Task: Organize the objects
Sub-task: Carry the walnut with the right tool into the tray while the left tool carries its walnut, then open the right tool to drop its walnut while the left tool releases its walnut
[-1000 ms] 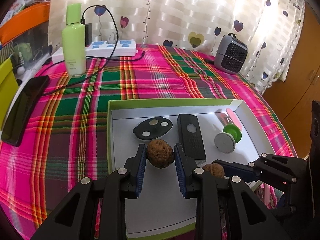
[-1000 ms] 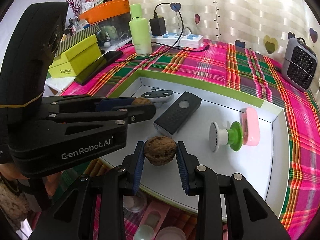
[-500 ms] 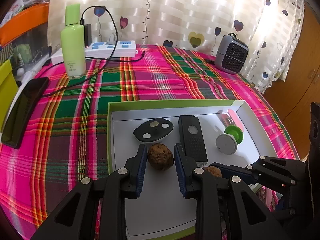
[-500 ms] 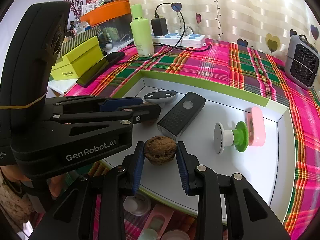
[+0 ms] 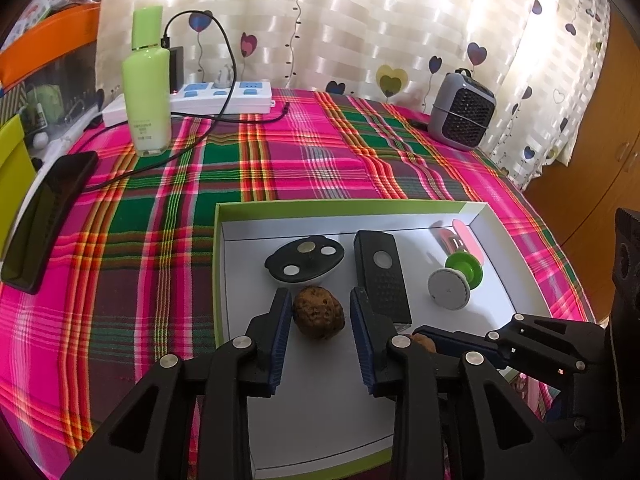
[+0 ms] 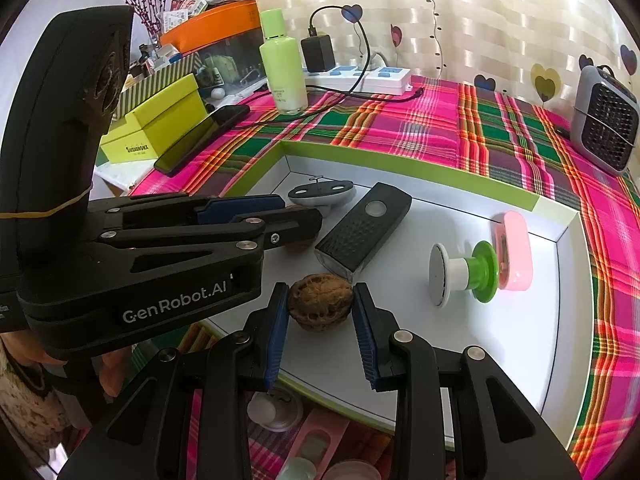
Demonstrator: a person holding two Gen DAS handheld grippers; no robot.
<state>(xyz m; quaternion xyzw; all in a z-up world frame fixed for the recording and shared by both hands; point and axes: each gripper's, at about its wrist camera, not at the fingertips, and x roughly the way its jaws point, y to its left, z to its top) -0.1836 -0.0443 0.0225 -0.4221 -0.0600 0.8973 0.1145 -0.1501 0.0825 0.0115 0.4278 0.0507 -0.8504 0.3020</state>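
Left gripper [image 5: 318, 314] jaws opening, walnut [image 5: 319, 317] between the pads, resting on the floor of the green-rimmed white tray [image 5: 344, 207]. Black oval piece [image 5: 305, 259] just behind it, black rectangular device [image 5: 382, 276] beside. Right gripper [image 5: 436, 340] at lower right.

Two walnuts [image 6: 320, 307] lie in the tray [image 6: 408, 162], nearer than the flashlight [image 6: 364, 232]; roller [image 6: 464, 274] to its right.
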